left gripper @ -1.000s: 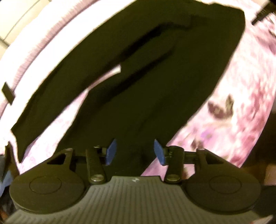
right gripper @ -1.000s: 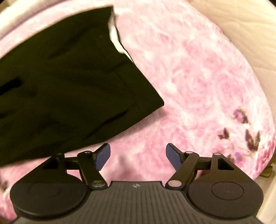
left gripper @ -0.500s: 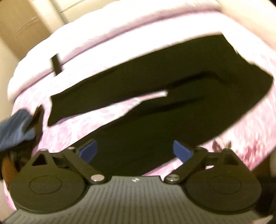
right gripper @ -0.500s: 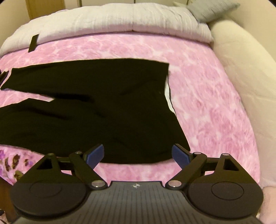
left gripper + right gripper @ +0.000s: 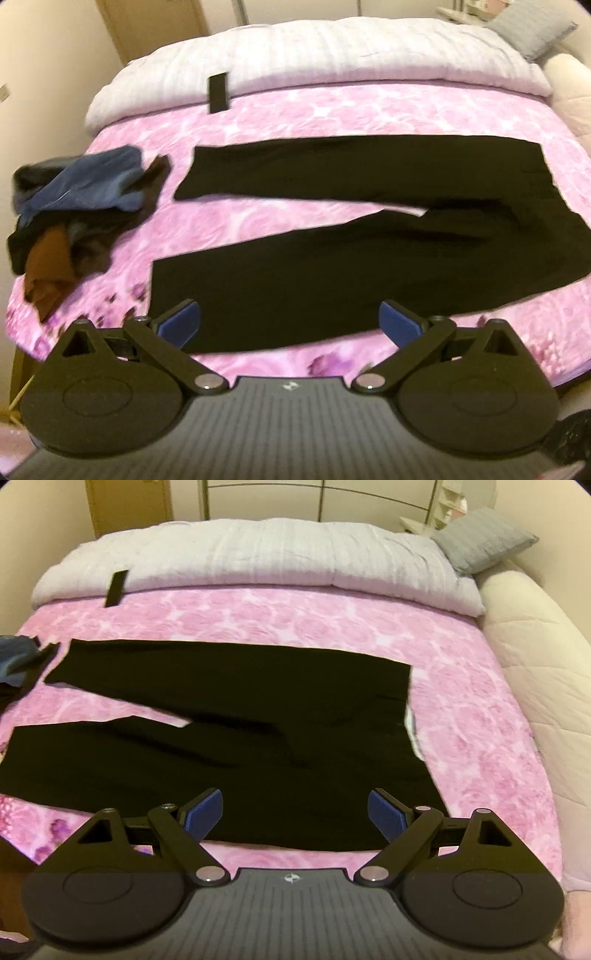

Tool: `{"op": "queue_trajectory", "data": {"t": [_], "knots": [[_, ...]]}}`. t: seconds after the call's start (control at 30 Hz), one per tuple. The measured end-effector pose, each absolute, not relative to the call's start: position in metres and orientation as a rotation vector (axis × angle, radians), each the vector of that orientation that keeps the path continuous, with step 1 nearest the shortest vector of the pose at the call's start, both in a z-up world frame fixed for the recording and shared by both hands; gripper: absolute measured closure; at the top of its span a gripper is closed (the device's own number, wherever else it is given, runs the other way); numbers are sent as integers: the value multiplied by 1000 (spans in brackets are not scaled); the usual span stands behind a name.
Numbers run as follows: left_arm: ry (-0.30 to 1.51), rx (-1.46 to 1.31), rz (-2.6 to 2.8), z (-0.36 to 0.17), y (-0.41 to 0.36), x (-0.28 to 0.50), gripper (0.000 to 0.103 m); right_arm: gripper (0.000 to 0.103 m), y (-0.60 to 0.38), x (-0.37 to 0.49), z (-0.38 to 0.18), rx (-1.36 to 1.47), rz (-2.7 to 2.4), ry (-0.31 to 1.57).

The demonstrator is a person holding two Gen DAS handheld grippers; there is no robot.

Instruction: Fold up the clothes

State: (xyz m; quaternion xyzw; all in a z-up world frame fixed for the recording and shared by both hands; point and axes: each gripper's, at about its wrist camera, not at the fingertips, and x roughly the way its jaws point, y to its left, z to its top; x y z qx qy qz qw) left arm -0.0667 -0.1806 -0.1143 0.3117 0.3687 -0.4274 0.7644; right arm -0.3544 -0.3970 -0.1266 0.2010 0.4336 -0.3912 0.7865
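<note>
The left claw (image 5: 290,325) and right claw (image 5: 295,814) match: matte black ribbed housings, round side discs, silver pivot screws, blue fingertip pads (image 5: 205,808).

Dim, warm indoor light with a pinkish cast. Strong fisheye bending and dark vignetting at the corners. Slight motion blur in the left wrist view; black trousers (image 5: 369,266) featureless, detail lost.

Black trousers (image 5: 369,258) (image 5: 240,738) lie spread flat across the pink bed cover. Their two legs point left and splay slightly apart, waistband at the right. They are unfolded.
</note>
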Motion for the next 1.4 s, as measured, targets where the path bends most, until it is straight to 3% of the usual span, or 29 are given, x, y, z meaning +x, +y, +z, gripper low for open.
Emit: {"op": "queue_trajectory", "data": {"t": [0.73,0.97,1.1,1.17,1.2,1.27,1.4], "knots": [[801,660,-933,-122,-153,-47,1,15,-361,-328,-120,420,-848,945],[633,721,-1043,-135,-164,-67,1,15,-360,-342,-129,385,-866,976],[474,898,-1182,-169,-170,-91,2,15,-354,-352,-141,237,-857,1035],[400,1011,-1255,-194,-172,-104,9,15,-351,-359,-152,129,-830,1070],[381,1070,-1276,-208,-173,-108,11,16,-350,-363,-161,61,-814,1099],[366,1178,-1293,-238,-175,-115,26,24,-351,-368,-182,-57,-773,1157],[371,1300,-1284,-291,-180,-112,32,44,-364,-375,-229,-218,-667,1246]]}}
